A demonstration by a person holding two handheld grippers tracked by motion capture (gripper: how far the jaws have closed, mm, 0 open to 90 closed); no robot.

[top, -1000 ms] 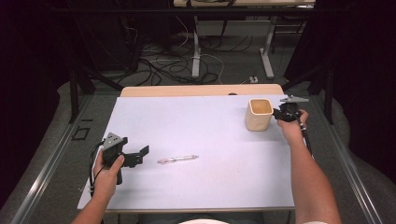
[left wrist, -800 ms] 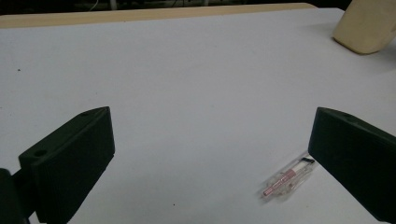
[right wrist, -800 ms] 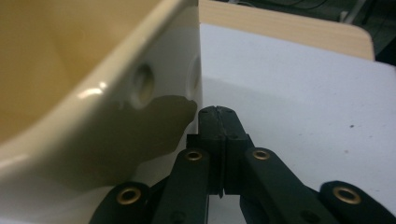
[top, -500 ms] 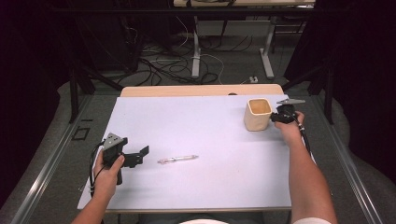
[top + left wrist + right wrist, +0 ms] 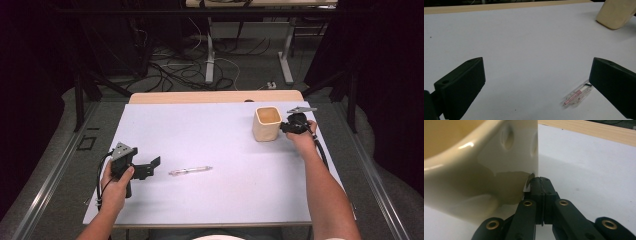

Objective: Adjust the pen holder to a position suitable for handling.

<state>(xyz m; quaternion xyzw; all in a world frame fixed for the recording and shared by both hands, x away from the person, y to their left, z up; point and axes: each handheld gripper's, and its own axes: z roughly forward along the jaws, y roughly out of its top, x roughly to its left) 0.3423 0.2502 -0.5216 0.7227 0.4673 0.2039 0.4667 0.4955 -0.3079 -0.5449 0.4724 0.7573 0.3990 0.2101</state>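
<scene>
Two black two-jaw grippers are in our hands at a pale lilac-white table top [image 5: 210, 135] with a light wooden strip along its far edge. Nearest us, the left gripper [image 5: 150, 167] hovers low over the near left part of the table with its jaws spread wide and nothing between them. Just beyond its jaws, a little to its right, a slim clear plastic pen with a pink-red inside [image 5: 190, 171] lies flat on the table; in the left gripper view the pen [image 5: 577, 95] sits just beside the right-hand jaw, apart from it. Farther off, at the far right, the right gripper [image 5: 286, 127] has its jaws pressed together, tips touching the side wall of a cream-coloured squarish ceramic cup [image 5: 266, 124]. We cannot tell what is inside the cup.
</scene>
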